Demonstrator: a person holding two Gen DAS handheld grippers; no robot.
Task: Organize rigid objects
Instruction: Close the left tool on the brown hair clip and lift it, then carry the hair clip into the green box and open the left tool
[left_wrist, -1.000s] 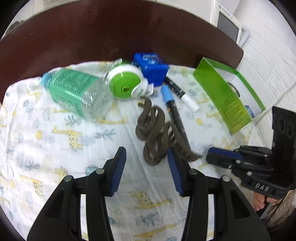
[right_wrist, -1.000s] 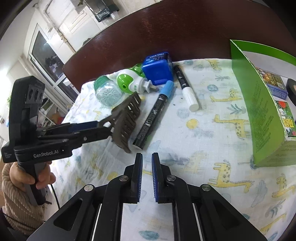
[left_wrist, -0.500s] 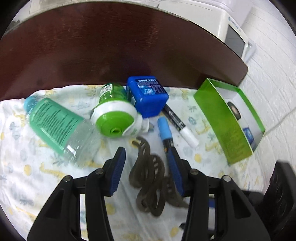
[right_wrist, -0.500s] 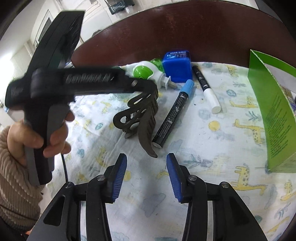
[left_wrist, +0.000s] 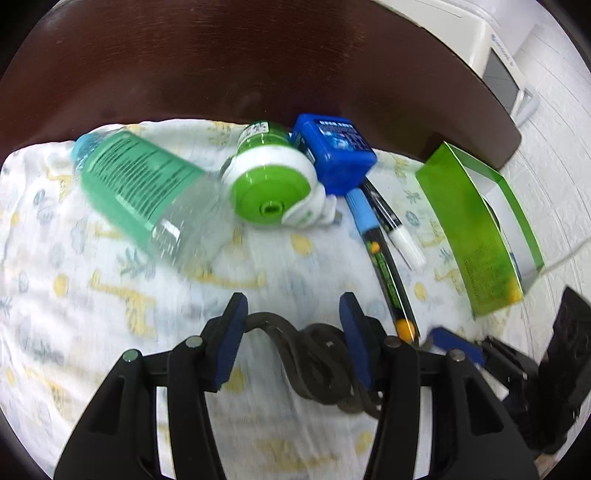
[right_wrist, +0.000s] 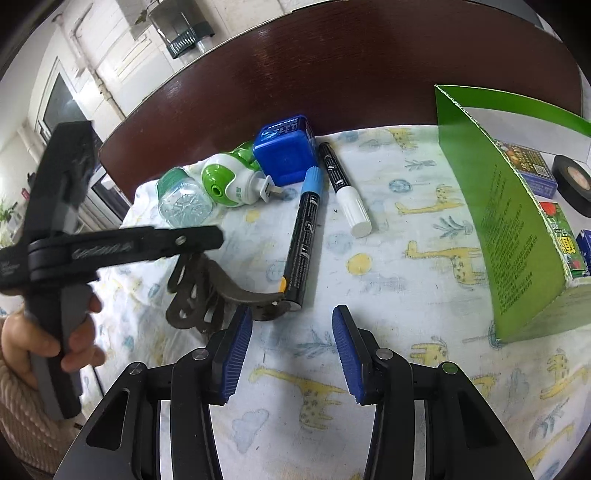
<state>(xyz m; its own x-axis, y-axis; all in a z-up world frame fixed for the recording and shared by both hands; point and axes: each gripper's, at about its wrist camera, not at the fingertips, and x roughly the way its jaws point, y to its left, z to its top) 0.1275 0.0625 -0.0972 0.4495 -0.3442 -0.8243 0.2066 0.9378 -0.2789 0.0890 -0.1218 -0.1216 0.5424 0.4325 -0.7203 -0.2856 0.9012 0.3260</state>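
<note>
Right wrist: hair claw touches marker.

A dark wooden table carried a giraffe-print cloth, spread over its near part, far edge of the wood bare

Lighting evenly and brightly, with soft diffuse daylight entering from the window at upper left of the right wrist view. Casting only faint shadows on the patterned cloth. Showing a dull sheen on the dark wooden table behind the cloth. Smearing with motion blur across the left wrist view, especially the plastic bottle. Bending and vignetting black at all fisheye edges.
</note>
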